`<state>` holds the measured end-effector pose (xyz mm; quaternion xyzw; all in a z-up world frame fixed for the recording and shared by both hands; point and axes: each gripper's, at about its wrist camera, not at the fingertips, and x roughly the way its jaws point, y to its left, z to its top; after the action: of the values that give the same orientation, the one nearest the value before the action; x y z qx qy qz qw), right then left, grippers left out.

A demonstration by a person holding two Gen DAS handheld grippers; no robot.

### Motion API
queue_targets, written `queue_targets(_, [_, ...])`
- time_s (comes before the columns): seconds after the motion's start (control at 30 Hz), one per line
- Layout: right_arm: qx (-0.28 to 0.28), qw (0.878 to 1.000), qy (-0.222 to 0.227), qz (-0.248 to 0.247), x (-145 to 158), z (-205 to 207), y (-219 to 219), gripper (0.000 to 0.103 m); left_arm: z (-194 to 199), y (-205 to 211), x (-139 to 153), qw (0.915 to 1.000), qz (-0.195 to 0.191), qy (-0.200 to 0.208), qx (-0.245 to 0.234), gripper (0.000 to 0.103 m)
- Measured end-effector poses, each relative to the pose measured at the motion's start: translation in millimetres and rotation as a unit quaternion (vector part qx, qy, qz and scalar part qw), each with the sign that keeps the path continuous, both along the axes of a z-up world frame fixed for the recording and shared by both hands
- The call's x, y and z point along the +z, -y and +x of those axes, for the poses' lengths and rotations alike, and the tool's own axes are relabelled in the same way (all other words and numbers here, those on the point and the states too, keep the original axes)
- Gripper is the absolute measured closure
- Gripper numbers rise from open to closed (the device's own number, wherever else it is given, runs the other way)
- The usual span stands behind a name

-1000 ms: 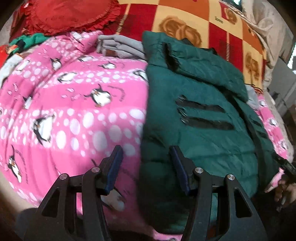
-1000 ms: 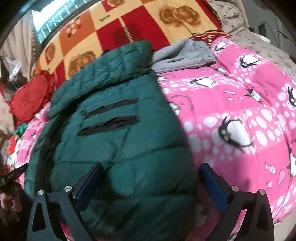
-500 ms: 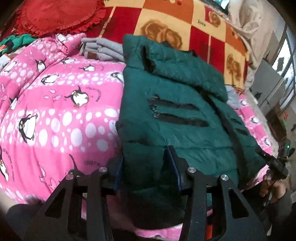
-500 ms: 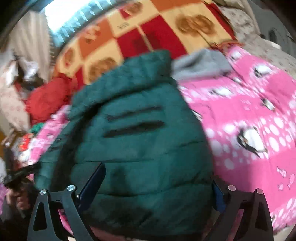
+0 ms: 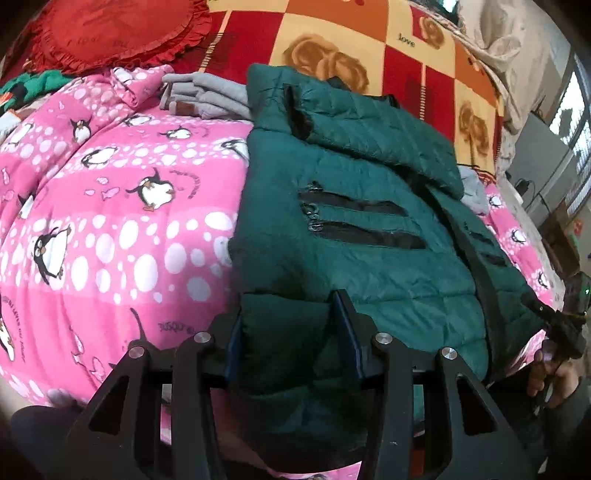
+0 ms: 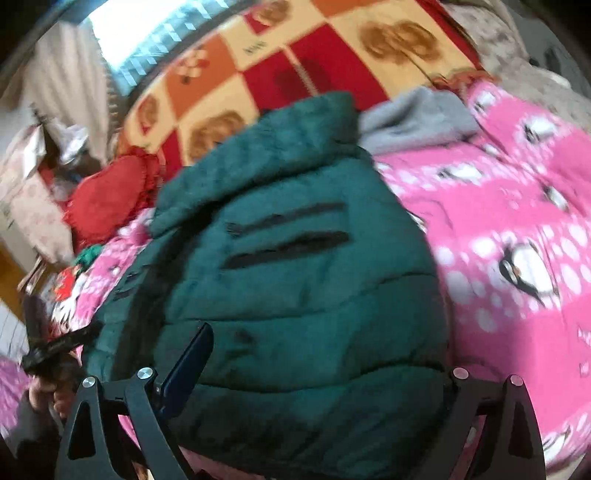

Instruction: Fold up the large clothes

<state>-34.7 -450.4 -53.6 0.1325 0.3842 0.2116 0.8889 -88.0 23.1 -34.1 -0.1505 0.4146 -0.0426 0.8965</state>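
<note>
A dark green puffer jacket (image 5: 354, 236) lies front up on a pink penguin quilt (image 5: 110, 229), collar toward the far side; it also fills the right wrist view (image 6: 295, 295). My left gripper (image 5: 288, 332) has its fingers closed around a thick fold of the jacket's near left hem. My right gripper (image 6: 317, 369) is wide open around the jacket's near right hem; its left finger (image 6: 188, 365) shows, and the right finger is hidden behind the fabric. The other hand and gripper show at the edge of each view.
Folded grey clothes (image 5: 207, 96) lie beyond the jacket near the collar. A red frilled cushion (image 5: 110, 29) and a red-and-yellow checked blanket (image 5: 369, 44) lie at the back. The quilt drops off at the near edge.
My left gripper moved forward onto the jacket's hem and closed on a fold of it. My right gripper moved forward so the hem lies between its open fingers.
</note>
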Motion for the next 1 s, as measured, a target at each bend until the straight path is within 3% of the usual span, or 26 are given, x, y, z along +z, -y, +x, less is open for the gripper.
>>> queue_targets(0.07, [-0.009, 1.000, -0.010, -0.004, -4, 3, 2, 0.009, -4, 5, 6, 0.9997, 0.006, 0.020, -0.011, 0.060])
queue_targets(0.13, [-0.024, 0.999, -0.025, -0.004, -7, 6, 6, 0.031, -5, 8, 7, 0.9994, 0.017, 0.027, -0.011, 0.060])
queue_targets(0.17, [-0.033, 0.999, -0.027, -0.002, -7, 8, 10, 0.037, -3, 7, 4, 0.9995, 0.023, 0.021, -0.008, 0.060])
queue_targets(0.23, [-0.040, 0.999, -0.026, -0.002, -4, 8, 14, 0.059, 1, 7, -4, 0.9993, 0.037, 0.001, 0.004, 0.060])
queue_targets(0.4, [-0.038, 0.998, -0.025, -0.033, -6, 8, 8, 0.062, -2, 15, -3, 0.9986, 0.052, 0.011, -0.002, 0.069])
queue_targets(0.5, [-0.042, 0.998, -0.033, -0.031, -10, 11, 9, 0.062, 0, 9, -7, 0.9995, 0.030, 0.002, 0.004, 0.069])
queue_targets(0.6, [-0.048, 0.998, -0.037, -0.029, -12, 11, 9, 0.061, 3, 2, -14, 0.9997, -0.001, -0.021, 0.015, 0.055])
queue_targets(0.7, [-0.050, 0.998, -0.025, -0.042, -11, 8, 5, 0.061, 2, -1, -15, 0.9993, -0.019, -0.026, 0.017, 0.053])
queue_targets(0.87, [-0.048, 0.997, -0.017, -0.049, -2, 6, 1, 0.062, 0, 2, -13, 0.9996, -0.012, -0.020, 0.019, 0.054])
queue_targets(0.9, [-0.045, 0.998, -0.009, -0.053, 2, 5, 1, 0.070, -1, 2, -12, 0.9996, -0.013, -0.017, 0.017, 0.055])
queue_targets(0.93, [-0.043, 0.998, -0.002, -0.053, 5, 4, 0, 0.075, -2, 2, -10, 0.9997, -0.010, -0.014, 0.014, 0.068])
queue_targets(1.0, [-0.036, 0.998, -0.001, -0.051, 8, 2, -1, 0.081, -4, 4, -7, 0.9999, 0.003, -0.006, 0.014, 0.078])
